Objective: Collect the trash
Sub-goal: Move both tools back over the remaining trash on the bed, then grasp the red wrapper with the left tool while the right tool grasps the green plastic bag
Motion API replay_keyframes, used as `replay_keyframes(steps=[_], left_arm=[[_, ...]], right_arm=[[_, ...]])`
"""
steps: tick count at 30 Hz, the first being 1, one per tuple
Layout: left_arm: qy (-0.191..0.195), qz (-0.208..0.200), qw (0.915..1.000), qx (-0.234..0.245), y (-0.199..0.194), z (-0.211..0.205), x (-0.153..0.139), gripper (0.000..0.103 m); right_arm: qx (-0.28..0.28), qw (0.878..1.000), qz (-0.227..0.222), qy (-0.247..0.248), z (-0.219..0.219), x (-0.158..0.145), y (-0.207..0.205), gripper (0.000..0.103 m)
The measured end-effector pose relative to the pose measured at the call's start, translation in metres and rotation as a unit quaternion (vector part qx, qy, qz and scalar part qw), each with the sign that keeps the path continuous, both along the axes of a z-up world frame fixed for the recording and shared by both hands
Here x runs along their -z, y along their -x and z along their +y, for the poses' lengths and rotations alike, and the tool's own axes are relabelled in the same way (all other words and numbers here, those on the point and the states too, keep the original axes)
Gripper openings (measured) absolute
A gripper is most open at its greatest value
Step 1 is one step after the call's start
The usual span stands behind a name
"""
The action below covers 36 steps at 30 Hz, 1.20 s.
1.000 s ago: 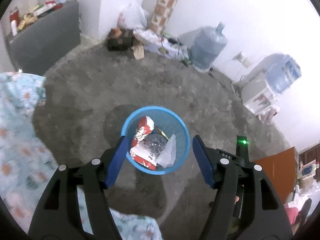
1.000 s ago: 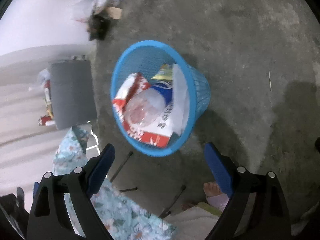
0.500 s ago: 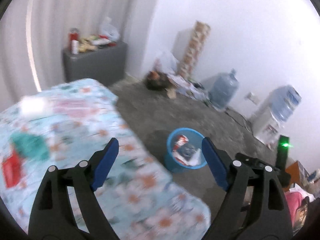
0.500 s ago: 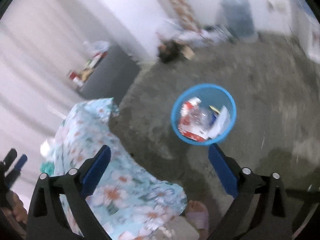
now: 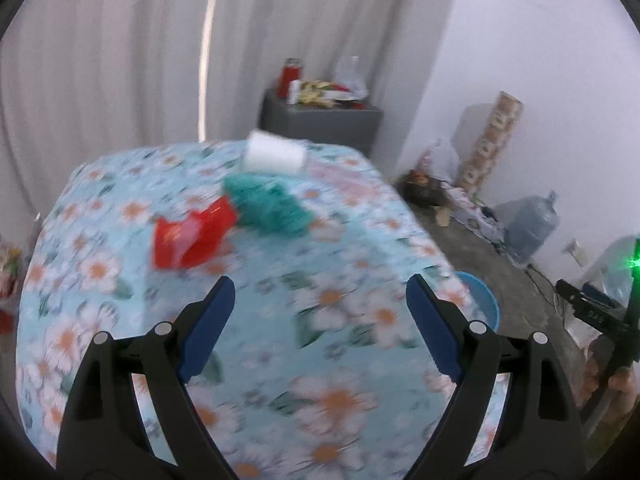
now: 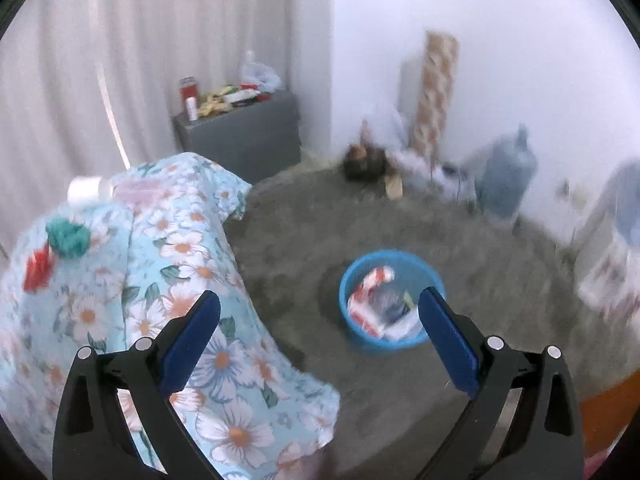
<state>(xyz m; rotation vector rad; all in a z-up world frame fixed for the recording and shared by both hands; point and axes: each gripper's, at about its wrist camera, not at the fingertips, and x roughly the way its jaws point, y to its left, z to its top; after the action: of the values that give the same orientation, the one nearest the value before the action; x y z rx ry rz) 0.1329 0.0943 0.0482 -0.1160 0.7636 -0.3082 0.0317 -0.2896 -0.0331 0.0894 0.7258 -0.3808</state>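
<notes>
Two blue-padded fingers of your left hand-held gripper (image 5: 320, 300) stood wide apart and empty over the flowered tabletop (image 5: 360, 360) — ahead lay a red wrapper (image 5: 192, 236), touching a teal crumpled piece (image 5: 272, 206), with a white roll (image 5: 274, 156) behind. Your right hand-held gripper (image 6: 320, 320) was likewise spread wide, gripping nothing, above the floor (image 6: 500, 280) — the blue trash basket (image 6: 352, 280), holding wrappers, sat near the tabletop.
</notes>
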Motion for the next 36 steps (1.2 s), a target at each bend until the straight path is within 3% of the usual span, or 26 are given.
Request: replay_keyframes(steps=[3,5,11,16,19,22,24,27,31,36], left_arm=[[-0.001,0.001,0.9998,-0.021,0.003,0.016,0.009,0.083],[0.000,0.002,0.9995,-0.032,0.002,0.028,0.015,0.083],[-0.009,0.002,0.9981,-0.061,-0.017,0.050,0.033,0.083],[-0.014,0.004,0.9970,-0.076,-0.044,0.072,0.041,0.083],[-0.015,0.002,0.9981,-0.059,-0.062,0.075,0.042,0.082],[-0.020,0.008,0.9992,-0.033,-0.078,0.071,0.046,0.075],[-0.030,0.011,0.9993,-0.022,-0.087,0.069,0.050,0.067],[-0.028,0.030,0.9988,-0.027,-0.105,0.071,0.061,0.060],[-0.031,0.051,0.9980,-0.021,-0.122,0.071,0.075,0.052],[-0.044,0.082,0.9953,-0.028,-0.139,0.073,0.094,0.029]], right_arm=[[-0.034,0.999,0.004,0.035,0.018,-0.009,-0.013,0.096],[-0.066,0.997,0.008,0.028,0.026,-0.015,-0.023,0.096],[-0.157,0.985,-0.034,-0.056,0.049,-0.032,-0.044,0.096],[-0.226,0.965,-0.014,-0.130,0.078,-0.027,-0.085,0.096],[-0.258,0.952,0.007,-0.163,0.099,-0.017,-0.115,0.096],[-0.286,0.937,0.021,-0.200,0.120,-0.005,-0.145,0.096],[-0.308,0.921,0.036,-0.236,0.134,0.007,-0.169,0.092],[-0.313,0.909,0.072,-0.268,0.155,0.026,-0.203,0.084],[-0.325,0.902,0.103,-0.265,0.181,0.047,-0.234,0.084],[-0.340,0.895,0.141,-0.254,0.206,0.071,-0.264,0.084]])
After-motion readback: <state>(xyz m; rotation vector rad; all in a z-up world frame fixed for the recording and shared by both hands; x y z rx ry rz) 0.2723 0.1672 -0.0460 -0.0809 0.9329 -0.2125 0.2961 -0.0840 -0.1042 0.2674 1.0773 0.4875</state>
